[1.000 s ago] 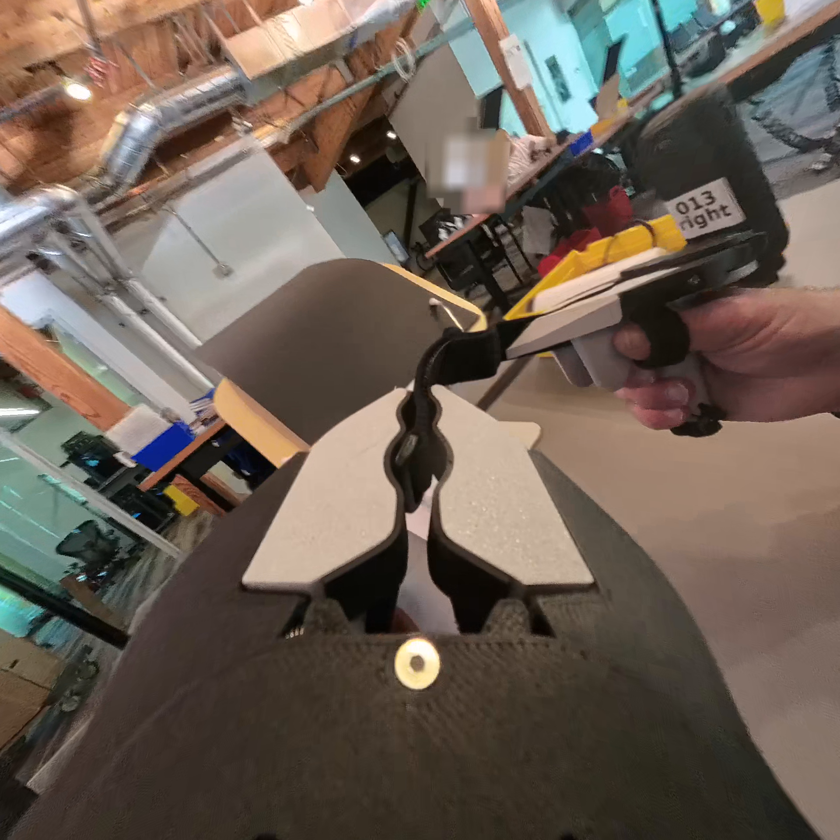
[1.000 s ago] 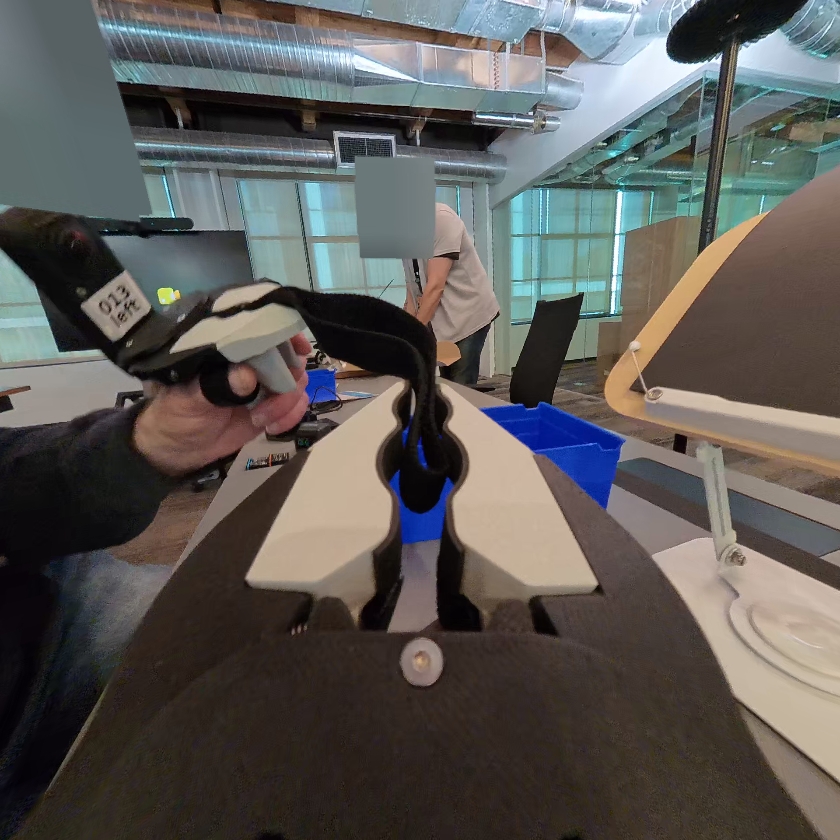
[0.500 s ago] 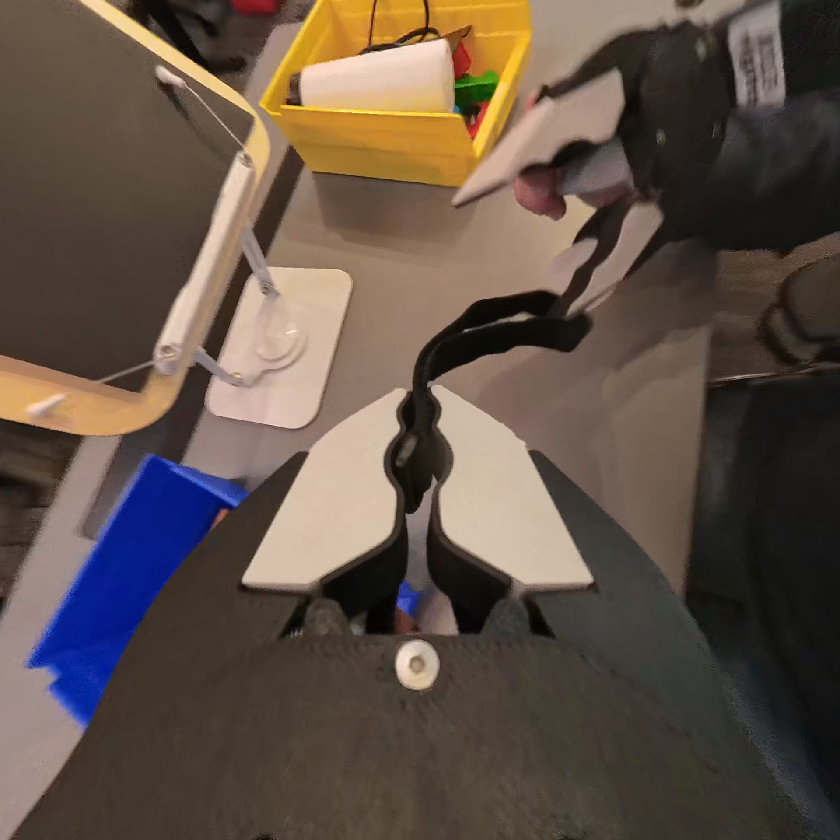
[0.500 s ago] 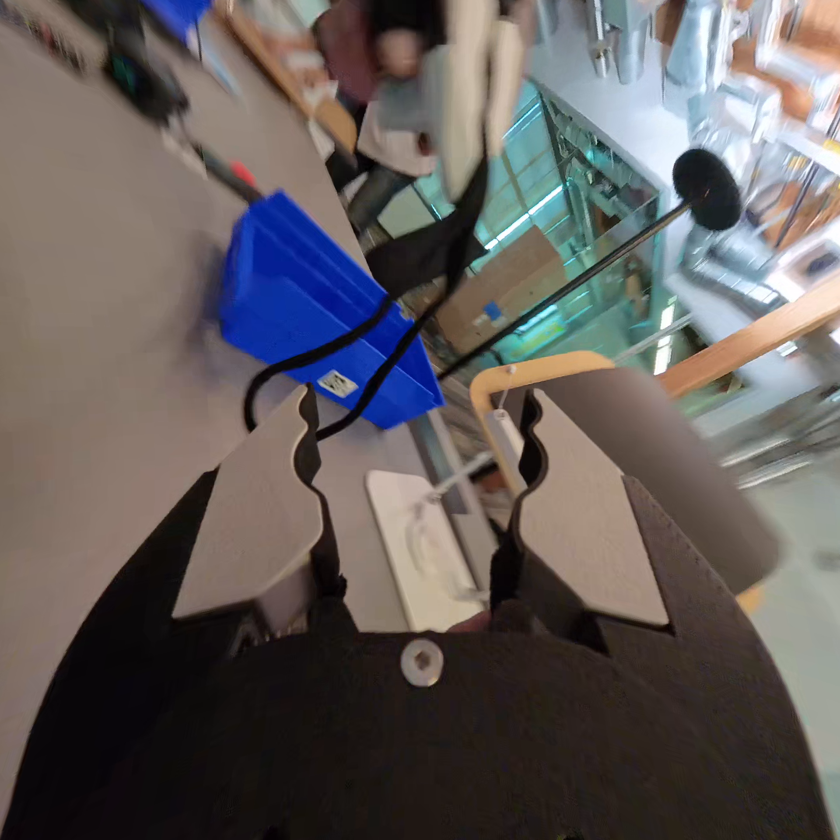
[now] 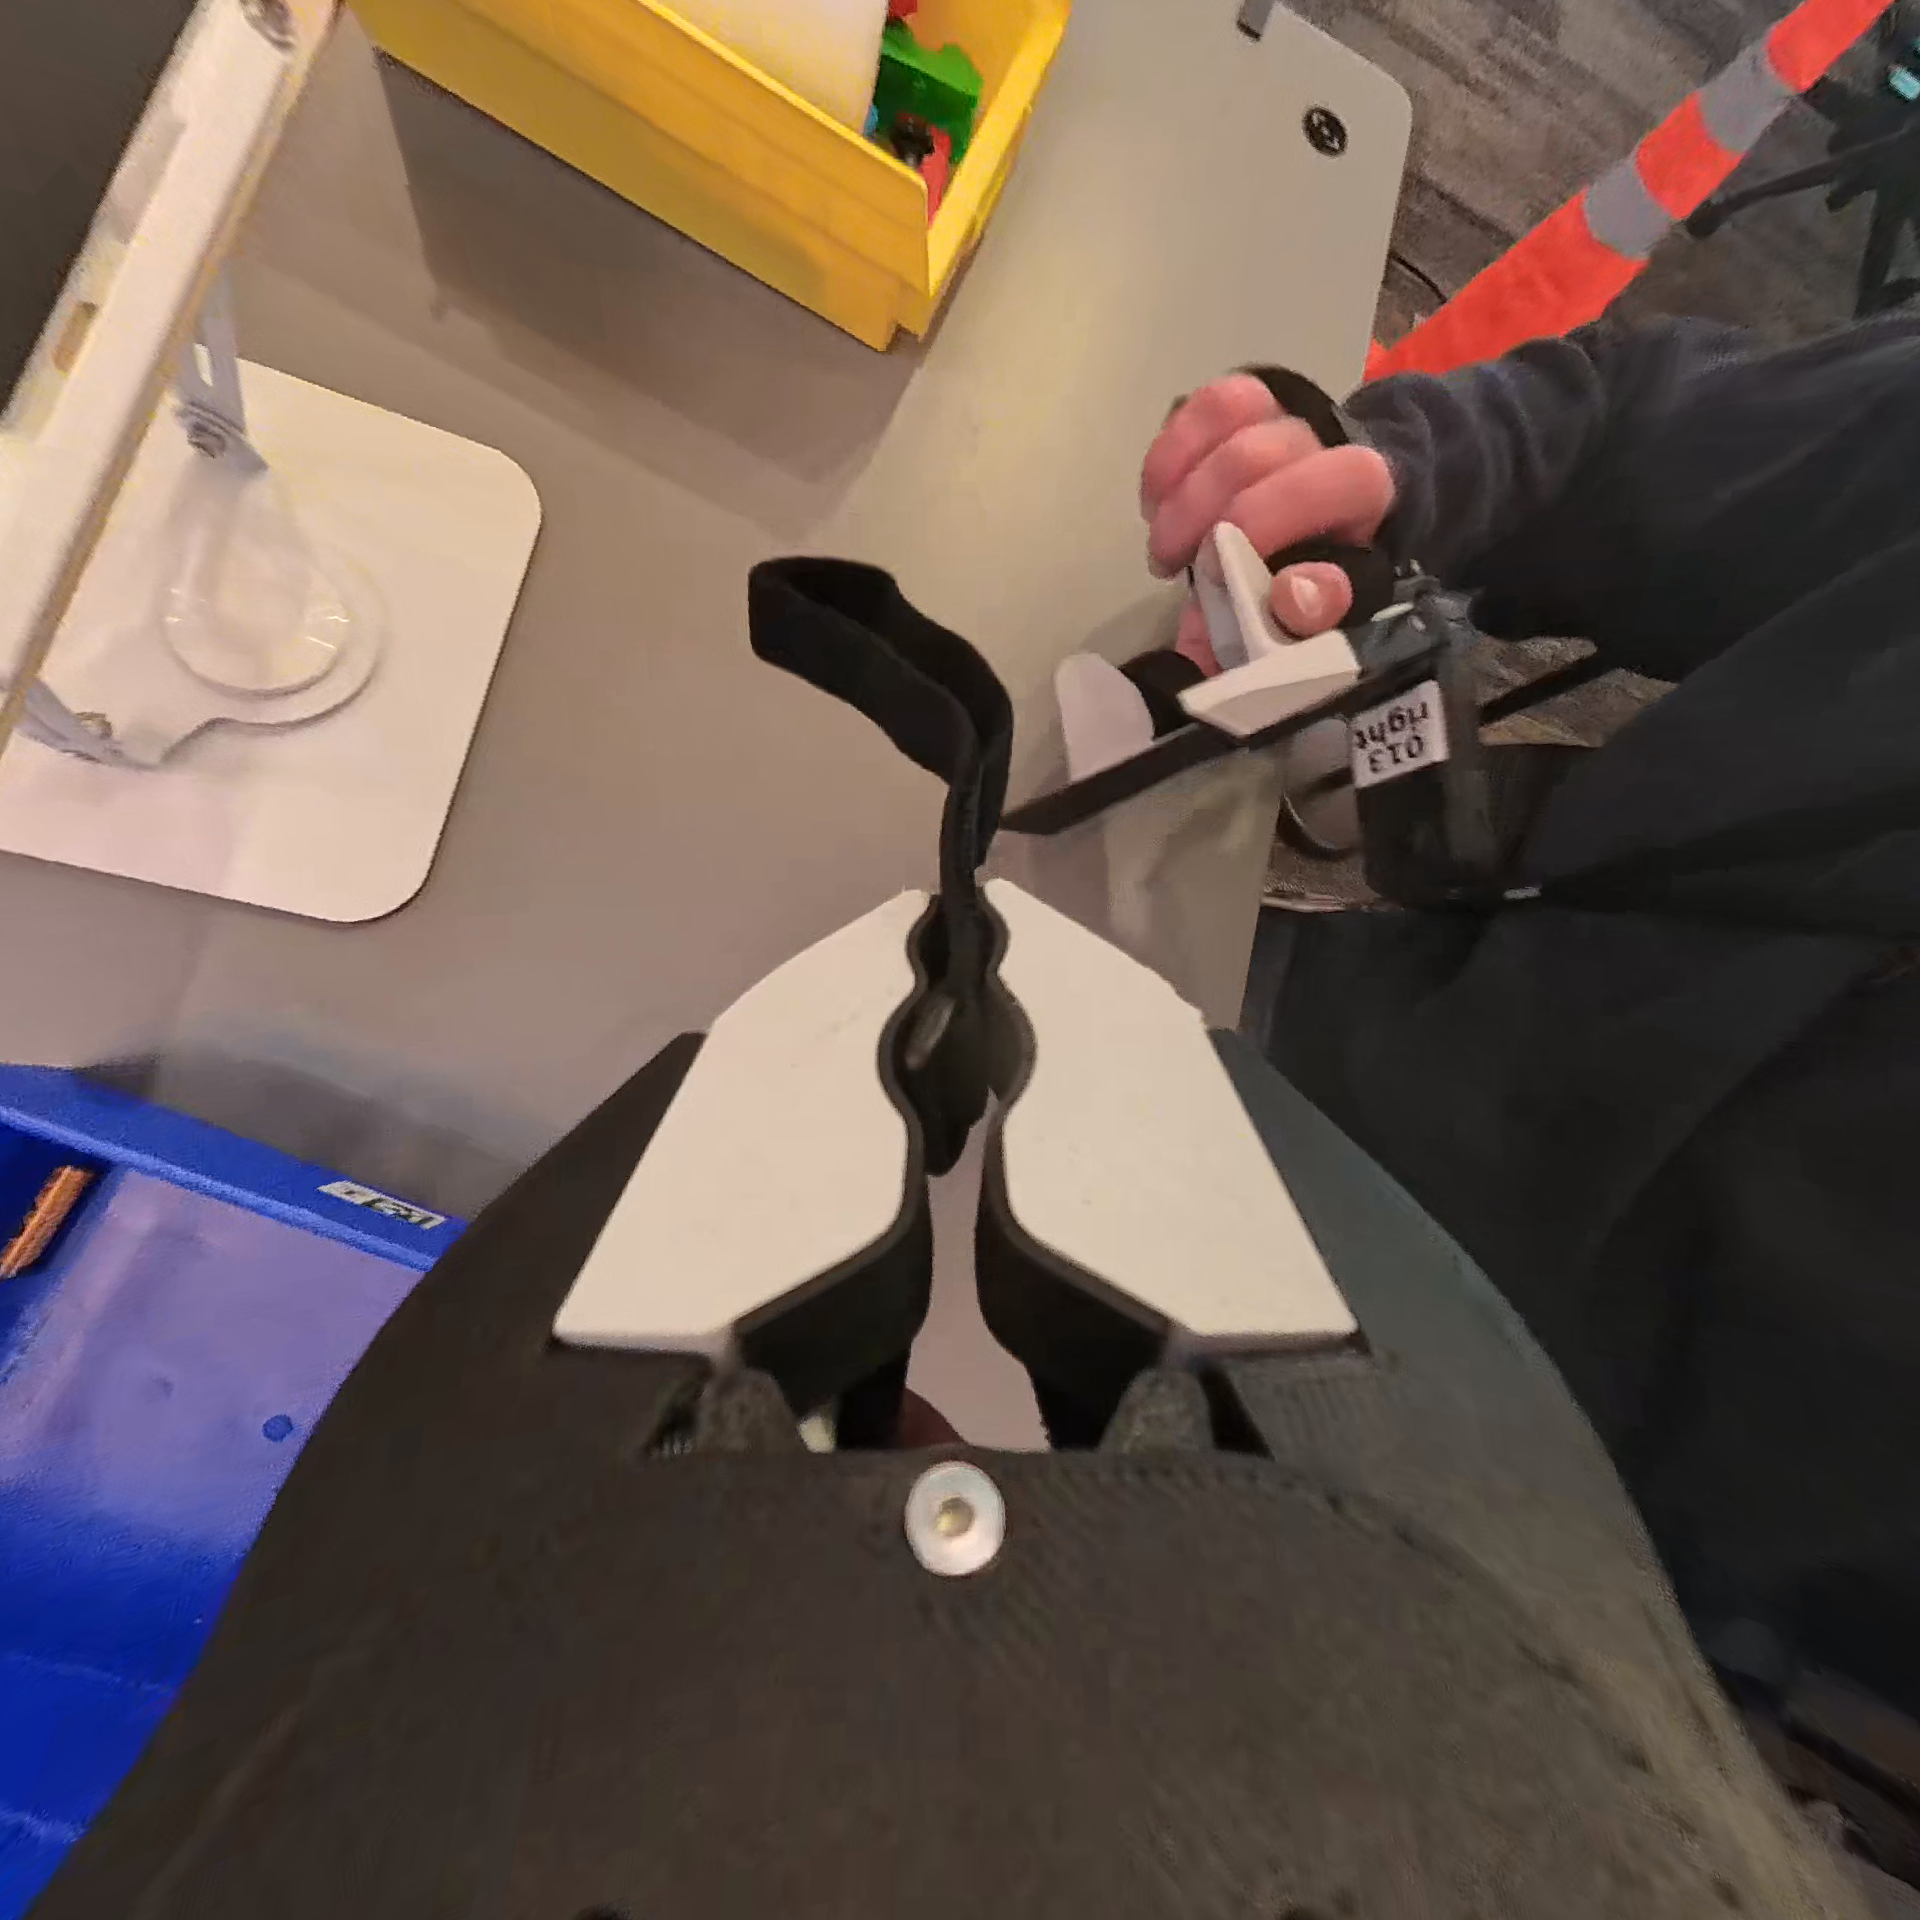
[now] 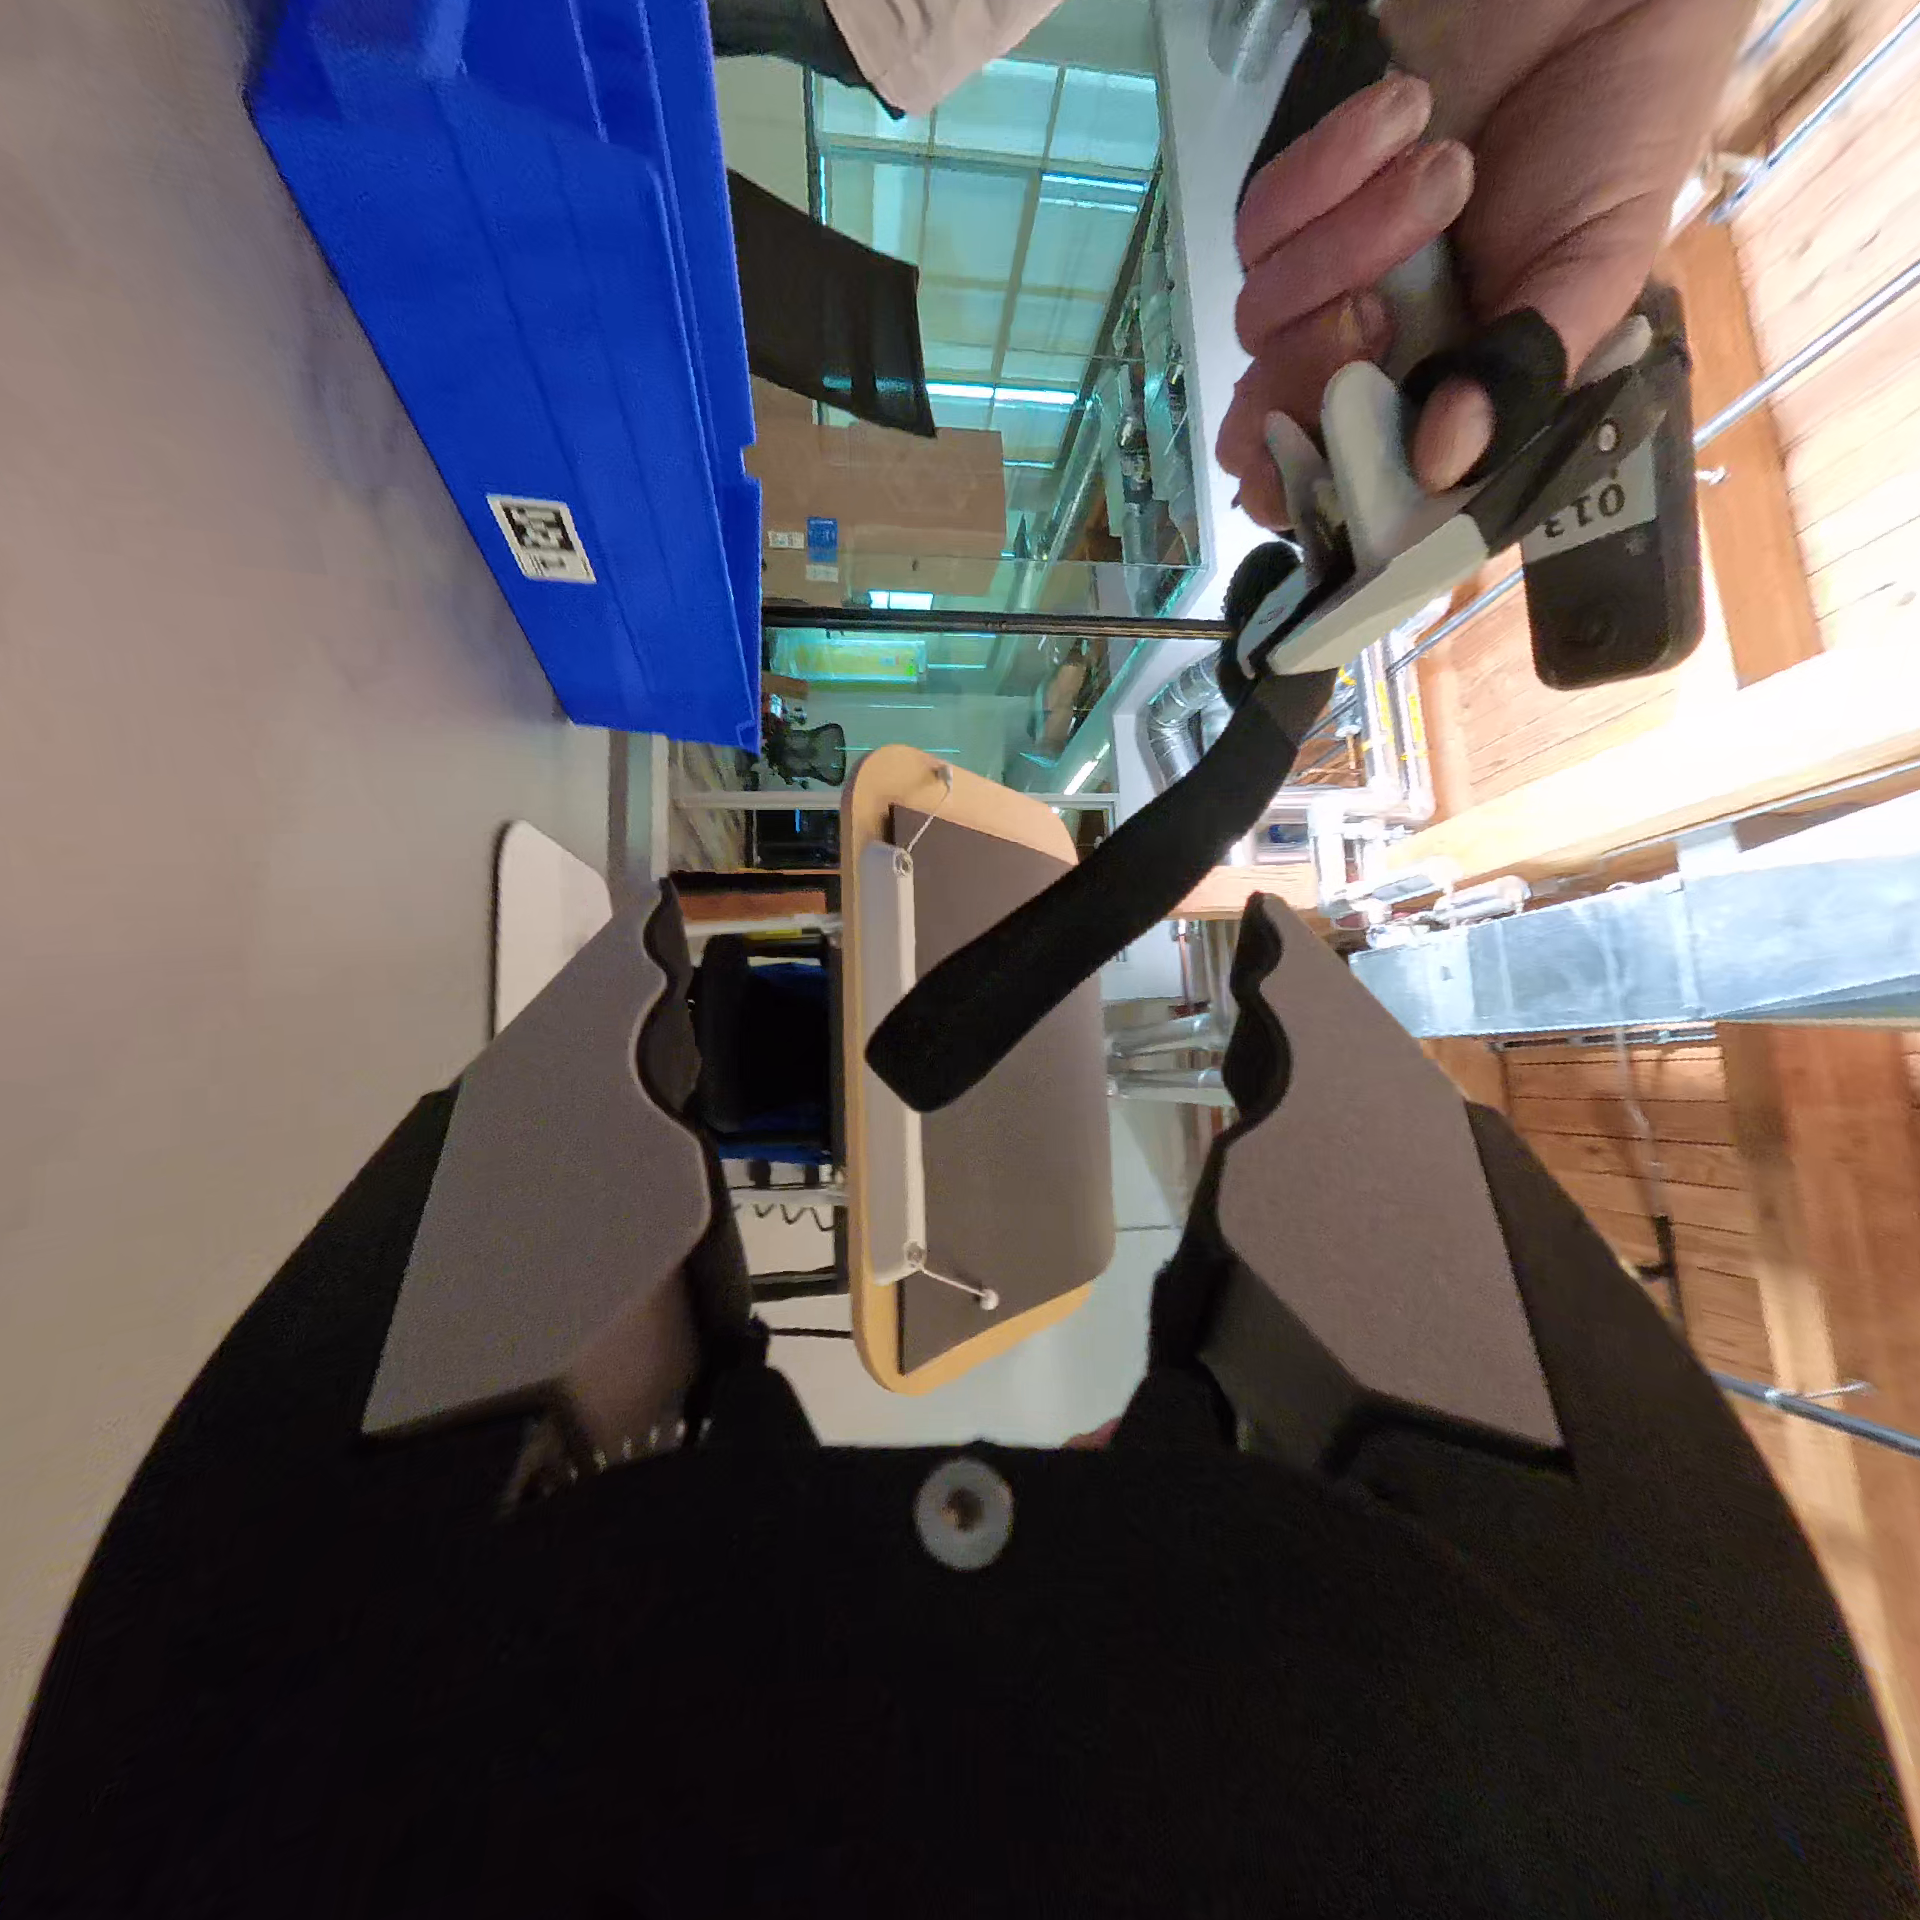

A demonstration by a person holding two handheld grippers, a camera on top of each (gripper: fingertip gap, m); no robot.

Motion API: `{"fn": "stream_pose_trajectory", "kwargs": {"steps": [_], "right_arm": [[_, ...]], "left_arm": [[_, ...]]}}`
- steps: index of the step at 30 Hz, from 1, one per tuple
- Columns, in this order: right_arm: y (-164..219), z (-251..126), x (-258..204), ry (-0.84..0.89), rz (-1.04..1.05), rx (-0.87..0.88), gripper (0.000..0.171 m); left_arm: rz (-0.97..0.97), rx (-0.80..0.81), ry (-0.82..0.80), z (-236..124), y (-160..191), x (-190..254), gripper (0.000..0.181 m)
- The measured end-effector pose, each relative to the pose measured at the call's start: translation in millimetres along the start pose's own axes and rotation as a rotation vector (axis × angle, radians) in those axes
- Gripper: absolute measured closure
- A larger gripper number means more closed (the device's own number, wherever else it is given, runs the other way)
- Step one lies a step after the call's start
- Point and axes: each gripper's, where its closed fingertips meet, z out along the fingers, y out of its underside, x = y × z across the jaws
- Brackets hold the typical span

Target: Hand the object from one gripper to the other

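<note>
Handover apparently done: black strap (image 5: 961,821) pinched in the closed left gripper (image 5: 956,997) above the grey worktop (image 5: 644,727), right gripper (image 6: 961,1029) spread wide and empty; next, probably lowering it to the worktop.

Left tongs (image 5: 956,997) clamped, right tongs (image 6: 961,997) agape.

The strap (image 5: 883,665) is plain black. The left tool (image 5: 951,904) has pale grey fingers (image 5: 790,1132) on a black textured body. The tabletop (image 5: 675,520) is grey, bearing a yellow bin (image 5: 727,177), a blue bin (image 5: 156,1403) and a white base plate (image 5: 343,727). The sleeve (image 5: 1610,499) is dark navy.
</note>
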Motion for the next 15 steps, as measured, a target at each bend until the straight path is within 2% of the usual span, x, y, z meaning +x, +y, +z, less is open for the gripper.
{"fn": "stream_pose_trajectory", "kwargs": {"steps": [7, 15], "right_arm": [[27, 12, -18, -0.035, -0.141, 0.005, 0.068], [38, 8, 5, 0.052, -0.204, 0.027, 0.079]], "left_arm": [[-0.006, -0.071, 0.027, 6, -11, 8, 0.178], [-0.006, -0.106, 0.067, 11, -19, 23, 0.178]]}}
